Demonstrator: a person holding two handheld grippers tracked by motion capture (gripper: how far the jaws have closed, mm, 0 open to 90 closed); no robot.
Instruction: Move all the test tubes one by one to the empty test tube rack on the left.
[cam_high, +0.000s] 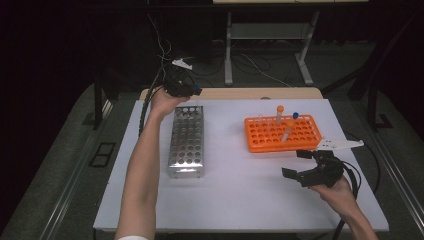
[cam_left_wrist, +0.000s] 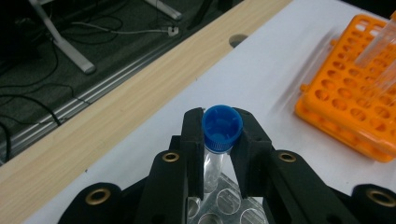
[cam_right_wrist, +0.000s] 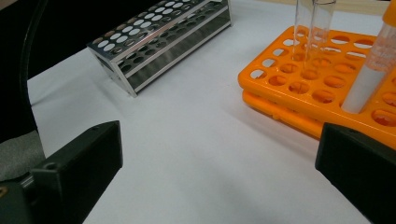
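Gripping a clear tube with a blue cap (cam_left_wrist: 222, 127), the left tool (cam_left_wrist: 222, 140) has its jaws closed on the tube just under the cap, one pad on each side, with the tube hanging upright over the far end of the metal rack (cam_high: 186, 141). In the left gripper view the rack's holes show directly below the tube's lower end. The step in hand looks like seating this tube in the metal rack. To do it well, I would keep the tube vertical, centre its tip over one hole in the far row, lower straight down without dragging across the top plate, and part the jaws only once the tube is resting in the hole.

Further out, the right tool (cam_high: 304, 165) hangs with its jaws spread wide and nothing between them, above the white desk (cam_high: 240, 195) just in front of the orange rack (cam_high: 282, 134). It should stay clear until the left side is done.

Counting: two tools, two racks (one metal, one orange). Three tubes in all: the blue-capped one in the left tool, plus two standing in the orange rack, an orange-capped tube (cam_high: 279, 115) upright and a second blue-capped tube (cam_high: 290, 127) leaning. The metal rack appears to hold no tubes yet.
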